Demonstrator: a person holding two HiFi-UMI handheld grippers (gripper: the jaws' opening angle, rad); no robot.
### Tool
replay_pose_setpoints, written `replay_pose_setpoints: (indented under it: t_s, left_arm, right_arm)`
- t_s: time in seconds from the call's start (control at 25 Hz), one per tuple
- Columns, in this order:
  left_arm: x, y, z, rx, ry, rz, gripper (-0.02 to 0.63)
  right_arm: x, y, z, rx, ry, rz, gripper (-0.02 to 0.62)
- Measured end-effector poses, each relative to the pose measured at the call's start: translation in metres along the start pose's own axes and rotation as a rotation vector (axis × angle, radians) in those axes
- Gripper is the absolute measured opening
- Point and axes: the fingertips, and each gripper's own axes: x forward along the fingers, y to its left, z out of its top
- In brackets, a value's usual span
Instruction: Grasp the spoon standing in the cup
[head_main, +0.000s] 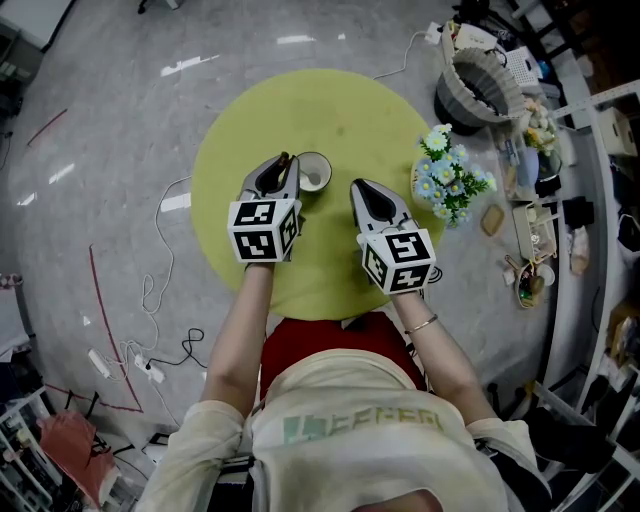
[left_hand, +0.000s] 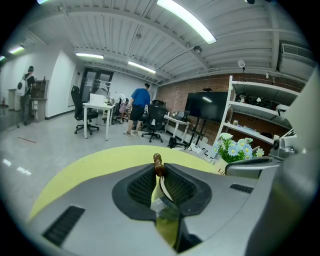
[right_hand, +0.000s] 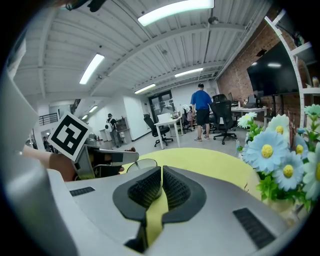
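A white cup (head_main: 314, 172) stands on the round yellow table (head_main: 330, 110). My left gripper (head_main: 284, 163) sits right against the cup's left side, shut on the spoon (head_main: 287, 157). In the left gripper view the spoon's brown wooden handle (left_hand: 158, 164) pokes up between the tips of the left gripper (left_hand: 159, 171), and its pale shaft slants down between the pads. The cup is hidden there, so I cannot tell if the spoon's bowl is still inside it. My right gripper (head_main: 360, 188) hovers to the cup's right, shut and empty. The right gripper (right_hand: 161, 172) view shows the cup's rim (right_hand: 141, 163).
A pot of blue and white flowers (head_main: 450, 180) stands at the table's right edge, close to my right gripper. A woven basket (head_main: 482, 80) and shelving (head_main: 560, 200) lie beyond it. Cables (head_main: 160, 300) trail on the floor at left. People and office chairs (left_hand: 137, 112) are far off.
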Motion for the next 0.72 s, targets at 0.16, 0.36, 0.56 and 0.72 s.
replay_pose_setpoints:
  t_s: [0.16, 0.36, 0.56, 0.72]
  left_arm:
    - [-0.001, -0.002, 0.003, 0.011, -0.013, 0.0, 0.06]
    - [-0.009, -0.002, 0.013, 0.017, -0.04, -0.004, 0.06]
    - [-0.016, -0.002, 0.021, 0.024, -0.064, -0.002, 0.06]
    - [-0.022, -0.005, 0.028, 0.032, -0.08, -0.002, 0.06]
  right_arm:
    - [0.0, 0.0, 0.001, -0.003, -0.006, -0.002, 0.04]
    - [-0.003, 0.003, 0.003, -0.01, -0.012, -0.01, 0.04]
    - [-0.007, 0.007, 0.006, -0.017, -0.023, -0.01, 0.04]
    - [-0.011, 0.01, 0.01, -0.022, -0.034, -0.01, 0.039]
